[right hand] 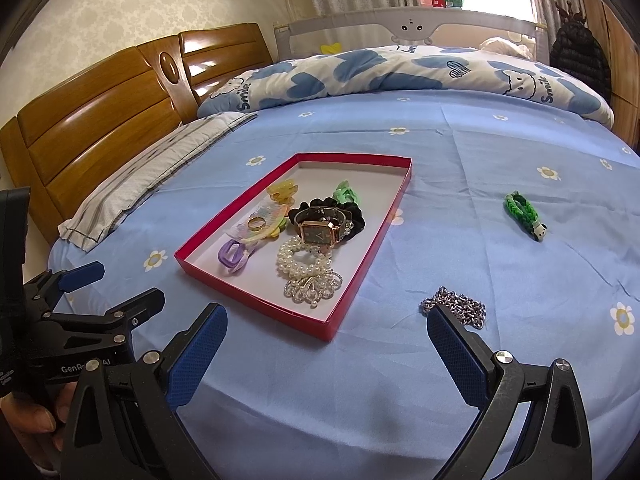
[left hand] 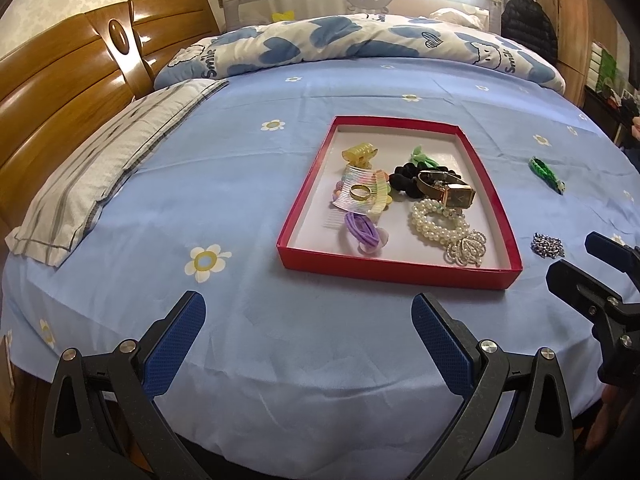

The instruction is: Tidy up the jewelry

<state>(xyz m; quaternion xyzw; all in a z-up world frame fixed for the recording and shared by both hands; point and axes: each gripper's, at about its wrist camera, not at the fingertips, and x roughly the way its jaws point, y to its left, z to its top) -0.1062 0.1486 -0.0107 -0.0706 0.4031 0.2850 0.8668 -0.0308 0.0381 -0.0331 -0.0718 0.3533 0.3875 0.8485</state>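
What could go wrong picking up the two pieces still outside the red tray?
1. The silver chain lies bunched flat on the soft sheet; the open right gripper may pinch fabric or lift only part of it.
2. The red tray is shallow and crowded near its front; a drop could land on the brooch or spill over.
3. The green braided bracelet lies farther off, needing a longer reach.

Both fisheye views look forward from low over the near edge of the bed [left hand: 280,360], toward the headboard [right hand: 100,120] at upper left. The left view faces the red tray [left hand: 400,272] squarely at frame centre; the right view, set further right, shows the tray [right hand: 256,296] left of centre. Both share tray, bedding and window.
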